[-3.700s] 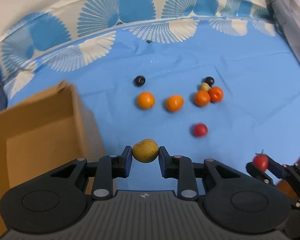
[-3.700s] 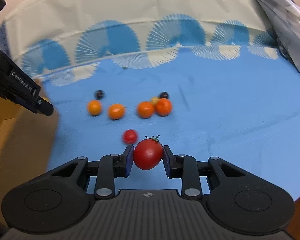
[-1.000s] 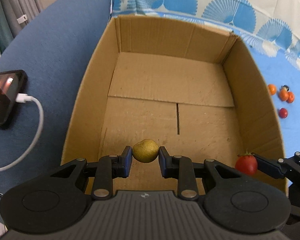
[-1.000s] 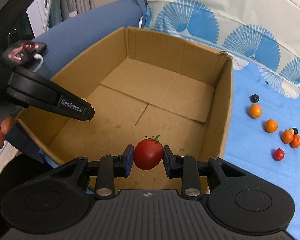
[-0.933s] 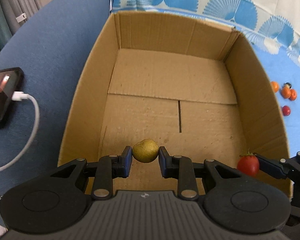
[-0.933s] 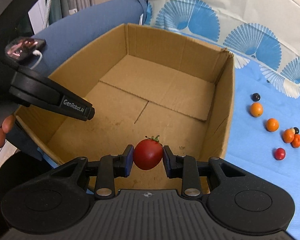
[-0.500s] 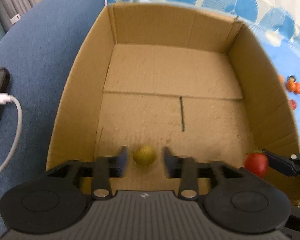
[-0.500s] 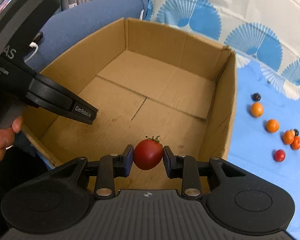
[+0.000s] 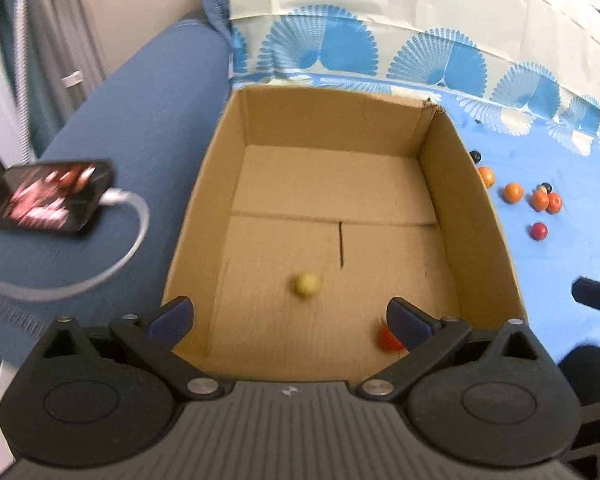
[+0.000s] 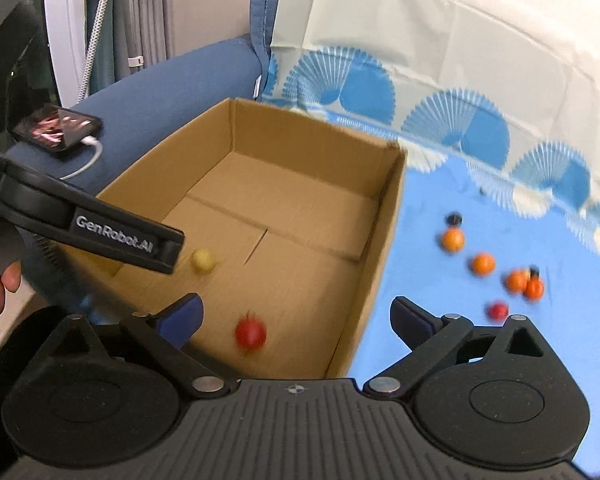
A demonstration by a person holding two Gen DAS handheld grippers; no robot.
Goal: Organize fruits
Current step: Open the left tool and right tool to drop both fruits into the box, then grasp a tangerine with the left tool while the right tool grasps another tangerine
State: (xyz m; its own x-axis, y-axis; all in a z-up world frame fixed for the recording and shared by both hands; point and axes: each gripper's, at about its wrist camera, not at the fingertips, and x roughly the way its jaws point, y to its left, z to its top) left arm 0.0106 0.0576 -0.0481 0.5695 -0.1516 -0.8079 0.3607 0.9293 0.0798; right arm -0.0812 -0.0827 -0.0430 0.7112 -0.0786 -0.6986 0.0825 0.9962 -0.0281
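Both grippers hang over the open brown cardboard box (image 9: 476, 208), and both have just let go. The left gripper (image 9: 290, 314) has its blue-padded fingers (image 9: 172, 314) spread wide, having just been opening, with nothing between them; the small yellow-green round fruit (image 9: 307, 285) lies blurred on the box floor below, near the slit where the bottom flaps meet. The right gripper (image 10: 296, 316) has likewise just been opening, its fingers (image 10: 182, 316) released and empty, and the red tomato (image 10: 251, 333) sits blurred on the cardboard near the box's right wall.

The box rests at the edge of a light blue cloth (image 9: 572, 248) with a fan pattern. On that cloth, well apart from the box, lie several small orange fruits (image 10: 482, 264), a small red one (image 10: 498, 311) and a couple of dark berries (image 10: 454, 218).

To the left, on a dark blue cushion (image 9: 140, 120), a black phone (image 9: 48, 202) lies with a white cable (image 9: 112, 264) plugged in.
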